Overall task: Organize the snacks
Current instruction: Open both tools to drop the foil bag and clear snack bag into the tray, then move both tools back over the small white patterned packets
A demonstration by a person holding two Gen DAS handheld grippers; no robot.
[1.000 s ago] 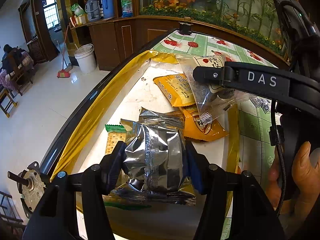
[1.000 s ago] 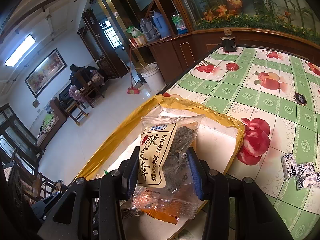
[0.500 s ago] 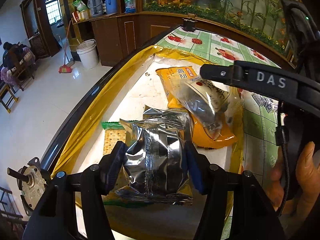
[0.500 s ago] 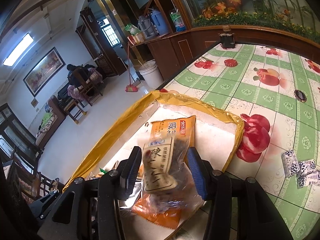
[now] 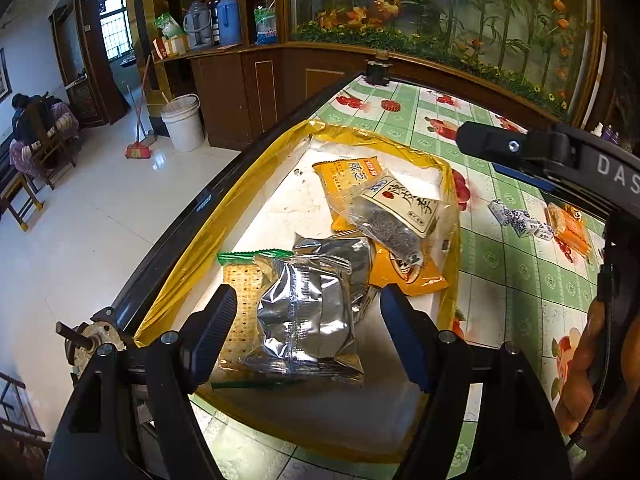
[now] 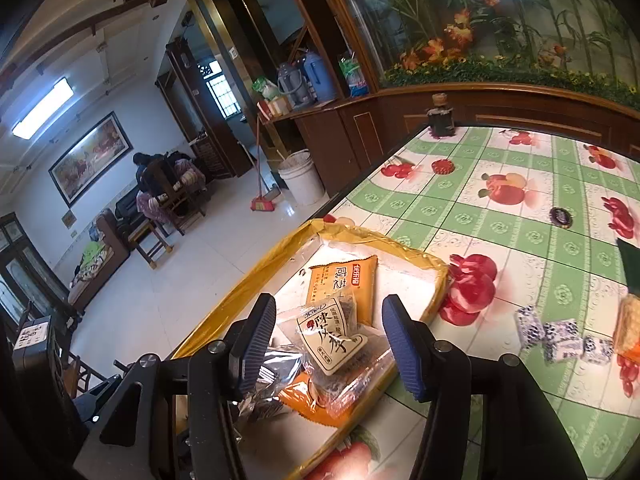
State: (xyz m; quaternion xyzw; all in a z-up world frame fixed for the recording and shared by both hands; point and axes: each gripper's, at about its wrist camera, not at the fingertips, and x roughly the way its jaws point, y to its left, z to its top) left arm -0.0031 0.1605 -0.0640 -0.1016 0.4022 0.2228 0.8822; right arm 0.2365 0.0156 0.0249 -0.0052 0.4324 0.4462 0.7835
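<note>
A yellow-rimmed tray (image 5: 224, 216) (image 6: 436, 280) holds the snacks. A silver foil packet (image 5: 306, 312) lies in it, on a green-edged cracker pack (image 5: 240, 292). My left gripper (image 5: 308, 320) is open, its jaws on either side of the foil packet, apart from it. A clear bag with a Chinese label (image 5: 400, 212) (image 6: 332, 336) lies on orange packets (image 5: 348, 176) (image 6: 344, 284). My right gripper (image 6: 328, 340) is open above that bag, not touching it; its body shows in the left wrist view (image 5: 560, 156).
On the green fruit-print tablecloth (image 6: 500, 208), right of the tray, lie blue-and-white wrapped candies (image 6: 560, 336) (image 5: 520, 220) and an orange cracker pack (image 5: 568, 224). A small dark jar (image 6: 440, 116) stands at the table's far end. The table edge runs along the tray's left side.
Both grippers have opened. The foil packet and the clear labelled bag were let go and now lie in the tray. The right gripper has drawn back a little.
</note>
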